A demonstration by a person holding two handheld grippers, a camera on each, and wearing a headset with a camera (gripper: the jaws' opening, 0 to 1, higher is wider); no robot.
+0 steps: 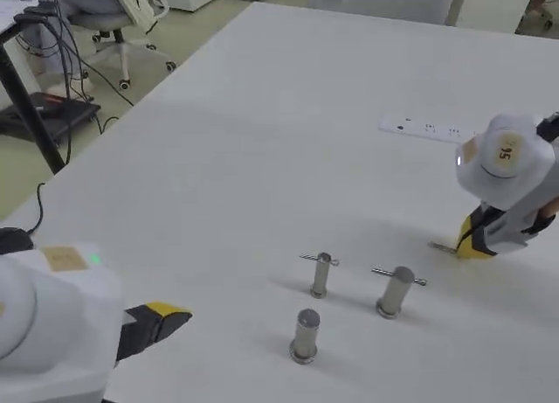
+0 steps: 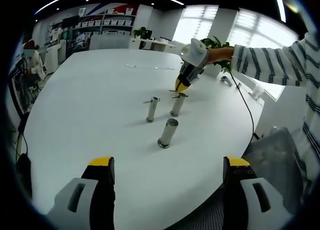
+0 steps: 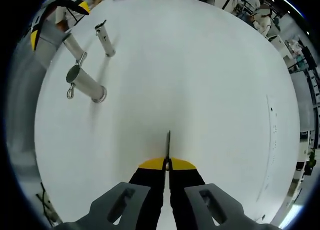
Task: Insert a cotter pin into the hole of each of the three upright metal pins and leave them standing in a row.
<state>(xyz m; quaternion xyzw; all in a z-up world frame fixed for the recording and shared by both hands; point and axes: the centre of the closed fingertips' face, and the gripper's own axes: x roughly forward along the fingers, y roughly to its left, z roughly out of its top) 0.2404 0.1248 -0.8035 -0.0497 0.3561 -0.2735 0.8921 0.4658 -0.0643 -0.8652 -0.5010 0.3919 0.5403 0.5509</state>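
Right tool (image 3: pixel 168 164) pinches cotter pin (image 3: pixel 169 144); left tool (image 2: pixel 168 163) gapes.

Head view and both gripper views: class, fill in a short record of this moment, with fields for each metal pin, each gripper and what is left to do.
Surface: white table
Far pin: upright, crossed by first cotter pin
Right pin: upright, crossed by second cotter pin
Near pin: upright, no cotter pin
Right gripper: shut on third cotter pin
Left gripper: open, empty
Left to do: one of three insertions
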